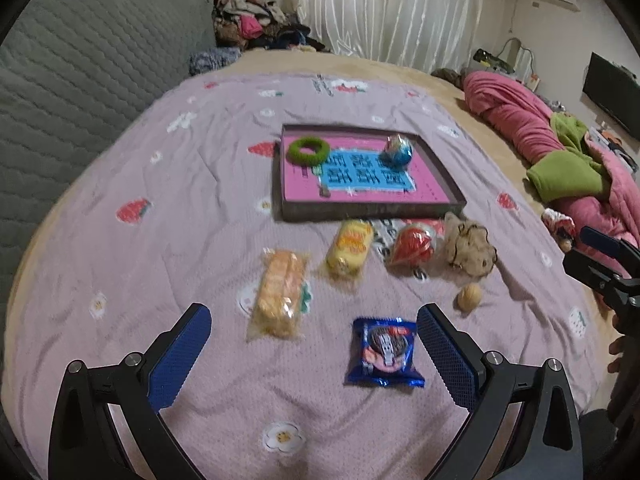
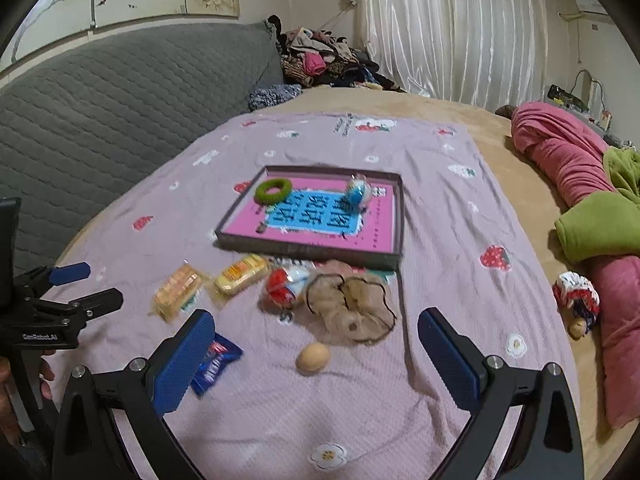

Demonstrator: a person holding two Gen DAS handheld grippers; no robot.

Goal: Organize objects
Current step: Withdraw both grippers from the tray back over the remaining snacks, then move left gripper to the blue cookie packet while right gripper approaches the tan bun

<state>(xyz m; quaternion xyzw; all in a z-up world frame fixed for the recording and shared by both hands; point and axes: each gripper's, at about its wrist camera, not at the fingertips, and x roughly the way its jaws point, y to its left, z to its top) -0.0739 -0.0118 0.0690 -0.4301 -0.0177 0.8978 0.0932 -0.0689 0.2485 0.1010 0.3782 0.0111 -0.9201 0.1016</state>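
Lilac bedding printed with strawberries [image 1: 168, 184] covered the bed, and on it lay the shallow tray [image 1: 362, 213] with its pink and blue liner, the landmark for everything else. Inside the tray sat a green ring [image 1: 307, 151] toward its far left corner and a blue wrapped sweet [image 1: 397, 151] toward its far right. Just in front of the tray's near wall lay a row: a yellow snack pack [image 1: 349, 249], a red wrapped sweet [image 1: 413, 246] and a beige scrunchie [image 2: 352, 305]. Further out from the tray lay a clear pack of biscuits [image 1: 280, 295], a walnut [image 2: 313, 357] and a blue cookie packet [image 1: 383, 353].

The left gripper [image 1: 314, 354] hung above the bedding with its jaws wide apart and nothing between them, the blue cookie packet lying just inside its right finger. The right gripper [image 2: 316, 354] was likewise spread and empty, with the walnut lying between its fingers.

Judging by two things in the tray and six outside it, the sorting looked early. The step in hand seemed to be choosing the next pick. For the walnut, the right gripper would need to drop, centre and close gently, since a round shell could roll on soft cloth.
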